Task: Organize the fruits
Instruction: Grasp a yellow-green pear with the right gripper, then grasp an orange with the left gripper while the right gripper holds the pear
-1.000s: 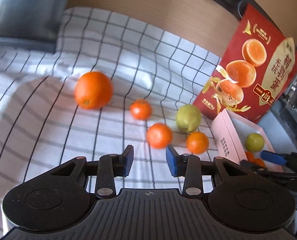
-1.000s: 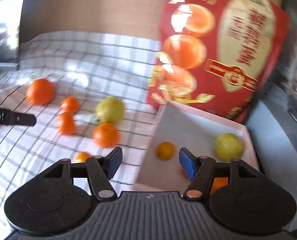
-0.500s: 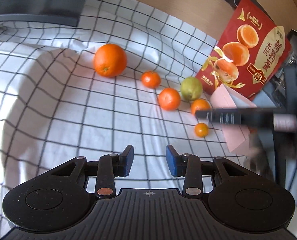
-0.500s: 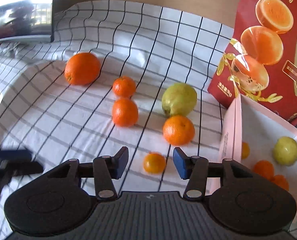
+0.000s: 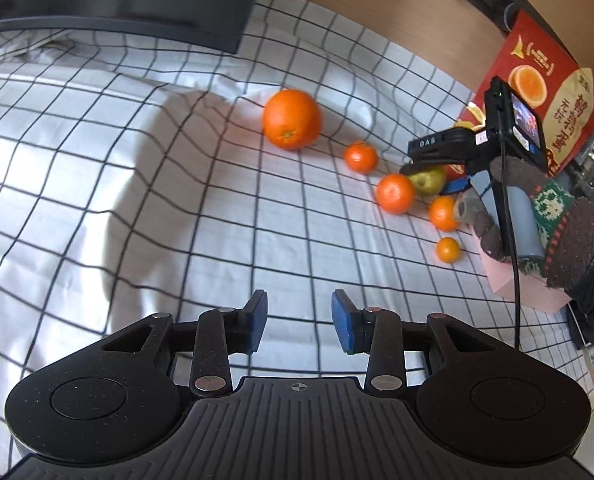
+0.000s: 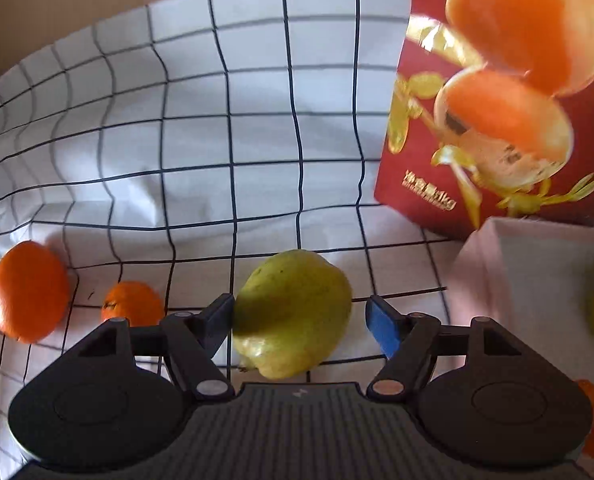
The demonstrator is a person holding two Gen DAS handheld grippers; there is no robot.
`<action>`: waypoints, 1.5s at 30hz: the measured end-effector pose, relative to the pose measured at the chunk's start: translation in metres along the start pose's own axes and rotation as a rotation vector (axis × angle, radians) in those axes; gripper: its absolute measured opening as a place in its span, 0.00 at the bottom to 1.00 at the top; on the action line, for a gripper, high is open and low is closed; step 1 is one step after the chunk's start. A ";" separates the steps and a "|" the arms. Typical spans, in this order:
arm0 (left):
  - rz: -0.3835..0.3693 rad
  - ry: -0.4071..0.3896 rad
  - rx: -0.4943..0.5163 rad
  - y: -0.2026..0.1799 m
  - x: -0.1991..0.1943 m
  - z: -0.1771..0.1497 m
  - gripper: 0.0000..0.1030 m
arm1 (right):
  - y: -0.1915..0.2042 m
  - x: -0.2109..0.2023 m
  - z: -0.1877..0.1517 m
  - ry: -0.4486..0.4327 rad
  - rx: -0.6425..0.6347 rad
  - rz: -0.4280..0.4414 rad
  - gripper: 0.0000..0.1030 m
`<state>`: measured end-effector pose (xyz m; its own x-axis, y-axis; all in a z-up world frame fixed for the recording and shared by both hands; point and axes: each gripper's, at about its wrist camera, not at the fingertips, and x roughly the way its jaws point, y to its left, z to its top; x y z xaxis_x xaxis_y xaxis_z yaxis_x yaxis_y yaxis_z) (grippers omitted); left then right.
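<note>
Right claw (image 6: 299, 320) opening around pear (image 6: 293, 312), not clamped; could nudge it rolling. Left claw (image 5: 299, 320) clenched, empty.

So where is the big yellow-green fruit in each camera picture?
Left wrist view: the yellow-green pear-shaped fruit sits far right, half hidden under the right claw.
Right wrist view: bottom middle, between that claw's opening fingers, the right-hand pad clear of it.
Shared landmark: the red cardboard box printed with oranges.

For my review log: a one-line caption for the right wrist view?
Right gripper, jaws opening, straddles a yellow-green fruit on the checked cloth beside the pink box.
</note>
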<state>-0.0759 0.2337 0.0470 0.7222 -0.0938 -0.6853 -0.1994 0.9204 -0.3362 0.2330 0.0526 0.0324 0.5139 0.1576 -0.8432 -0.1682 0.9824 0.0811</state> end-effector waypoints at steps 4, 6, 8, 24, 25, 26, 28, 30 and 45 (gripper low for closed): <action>0.001 0.012 -0.003 0.001 0.003 -0.002 0.38 | 0.007 0.004 -0.009 0.012 -0.027 -0.013 0.59; 0.000 0.017 0.008 -0.002 0.007 -0.002 0.38 | 0.010 -0.001 -0.013 0.006 -0.061 -0.009 0.59; 0.006 0.024 0.027 -0.006 0.013 -0.002 0.38 | 0.013 -0.015 -0.019 -0.029 -0.108 0.018 0.59; -0.055 -0.002 0.320 -0.118 0.132 0.077 0.38 | -0.018 -0.170 -0.162 -0.168 -0.209 0.181 0.16; -0.038 0.001 0.339 -0.124 0.140 0.078 0.38 | -0.021 -0.170 -0.167 -0.172 -0.206 0.175 0.16; -0.025 0.007 0.357 -0.128 0.146 0.078 0.38 | -0.022 -0.172 -0.174 -0.191 -0.213 0.158 0.16; -0.013 0.015 0.374 -0.133 0.153 0.077 0.43 | -0.020 -0.172 -0.185 -0.243 -0.272 0.114 0.16; -0.013 0.024 0.392 -0.138 0.157 0.075 0.42 | -0.024 -0.174 -0.193 -0.278 -0.282 0.118 0.16; 0.091 0.083 0.449 -0.143 0.182 0.084 0.43 | -0.063 -0.176 -0.203 -0.262 -0.213 0.186 0.25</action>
<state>0.1394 0.1169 0.0246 0.6561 -0.0181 -0.7544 0.0599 0.9978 0.0282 -0.0177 -0.0570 0.0673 0.6511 0.3787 -0.6578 -0.4355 0.8962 0.0849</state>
